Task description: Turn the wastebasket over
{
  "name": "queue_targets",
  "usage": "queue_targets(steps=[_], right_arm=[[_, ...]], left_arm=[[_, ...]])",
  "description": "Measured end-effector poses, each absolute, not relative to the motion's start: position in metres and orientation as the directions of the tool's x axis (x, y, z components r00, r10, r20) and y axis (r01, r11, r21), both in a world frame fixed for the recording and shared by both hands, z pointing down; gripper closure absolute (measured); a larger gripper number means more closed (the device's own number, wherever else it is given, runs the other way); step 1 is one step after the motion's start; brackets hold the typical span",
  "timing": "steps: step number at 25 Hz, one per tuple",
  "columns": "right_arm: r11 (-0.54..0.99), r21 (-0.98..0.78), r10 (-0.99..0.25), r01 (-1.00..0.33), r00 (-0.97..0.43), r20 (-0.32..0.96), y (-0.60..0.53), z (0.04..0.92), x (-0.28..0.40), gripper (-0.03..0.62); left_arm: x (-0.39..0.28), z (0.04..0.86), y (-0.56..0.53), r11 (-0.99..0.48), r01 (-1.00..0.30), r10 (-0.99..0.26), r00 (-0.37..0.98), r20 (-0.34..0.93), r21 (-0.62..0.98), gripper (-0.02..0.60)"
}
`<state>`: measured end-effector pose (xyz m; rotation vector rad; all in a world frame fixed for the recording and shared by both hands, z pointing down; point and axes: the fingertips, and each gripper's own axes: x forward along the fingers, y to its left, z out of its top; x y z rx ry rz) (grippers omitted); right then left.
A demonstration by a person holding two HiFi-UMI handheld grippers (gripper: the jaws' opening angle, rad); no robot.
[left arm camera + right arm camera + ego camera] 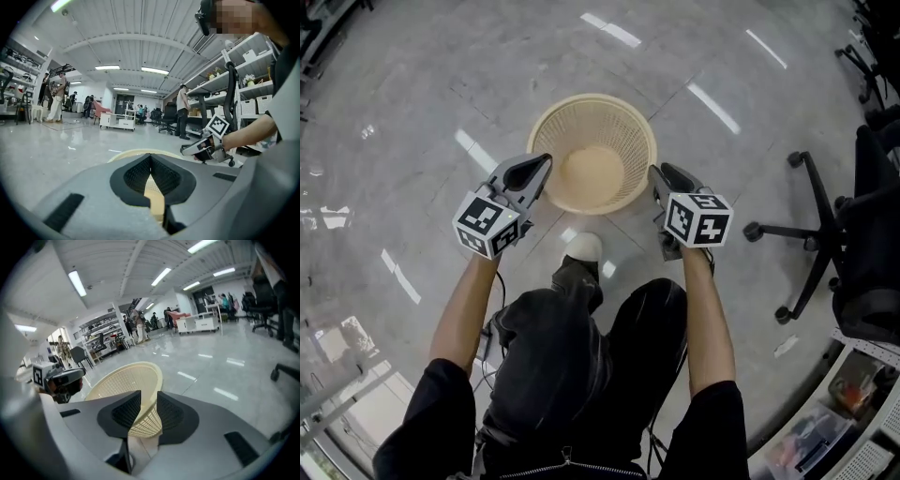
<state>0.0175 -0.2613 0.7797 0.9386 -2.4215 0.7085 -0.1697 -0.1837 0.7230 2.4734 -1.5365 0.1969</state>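
A beige mesh wastebasket stands upright on the glossy grey floor, mouth up. My left gripper is at the left side of its rim, jaws shut; in the left gripper view the tips meet, and the wastebasket shows just beyond them. My right gripper is at the rim's right side. In the right gripper view its jaws stand apart with the wastebasket's wall and rim in the gap, and the pads do not press on it.
The person's knees and a white shoe lie just behind the basket. A black office chair stands to the right, with shelving and storage bins at the lower right. Other people and furniture stand far across the room.
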Motion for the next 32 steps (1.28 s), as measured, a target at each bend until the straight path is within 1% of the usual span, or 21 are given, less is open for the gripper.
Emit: queue_targets(steps=[3, 7, 10, 13, 15, 17, 18, 20, 23, 32], right_arm=[[0.596, -0.411, -0.419, -0.69, -0.704, 0.574, -0.264, 0.796, 0.015, 0.5], [0.57, -0.464, -0.4, -0.678, -0.723, 0.564, -0.263, 0.803, 0.013, 0.499], [0.514, -0.551, -0.377, -0.657, -0.75, 0.543, -0.263, 0.806, 0.014, 0.499], [0.419, -0.681, -0.325, -0.601, -0.799, 0.505, -0.26, 0.811, 0.017, 0.499], [0.359, -0.761, -0.267, -0.54, -0.841, 0.471, -0.255, 0.814, 0.013, 0.499], [0.317, -0.821, -0.199, -0.475, -0.88, 0.432, -0.246, 0.814, 0.006, 0.502], [0.309, -0.836, -0.187, -0.453, -0.891, 0.414, -0.244, 0.813, 0.005, 0.505], [0.306, -0.847, -0.201, -0.435, -0.899, 0.389, -0.243, 0.811, 0.007, 0.513], [0.296, -0.846, -0.25, -0.443, -0.891, 0.379, -0.245, 0.811, 0.017, 0.517], [0.294, -0.778, -0.442, -0.556, -0.8, 0.405, -0.271, 0.788, 0.082, 0.533]], left_arm=[[-0.173, 0.728, -0.176, -0.428, -0.895, -0.866, 0.446, 0.227, 0.128, 0.578], [-0.176, 0.741, -0.17, -0.426, -0.895, -0.86, 0.446, 0.248, 0.132, 0.578], [-0.174, 0.749, -0.168, -0.42, -0.896, -0.859, 0.443, 0.257, 0.142, 0.578], [-0.165, 0.76, -0.168, -0.432, -0.889, -0.843, 0.458, 0.281, 0.152, 0.578], [-0.16, 0.768, -0.169, -0.443, -0.882, -0.83, 0.472, 0.298, 0.162, 0.578], [-0.157, 0.774, -0.17, -0.439, -0.882, -0.828, 0.471, 0.305, 0.169, 0.577], [-0.157, 0.775, -0.17, -0.432, -0.885, -0.832, 0.465, 0.301, 0.172, 0.578], [-0.159, 0.773, -0.173, -0.423, -0.887, -0.841, 0.46, 0.285, 0.183, 0.578], [-0.151, 0.772, -0.177, -0.444, -0.878, -0.833, 0.479, 0.278, 0.18, 0.578], [-0.103, 0.772, -0.192, -0.543, -0.823, -0.781, 0.568, 0.259, 0.166, 0.577]])
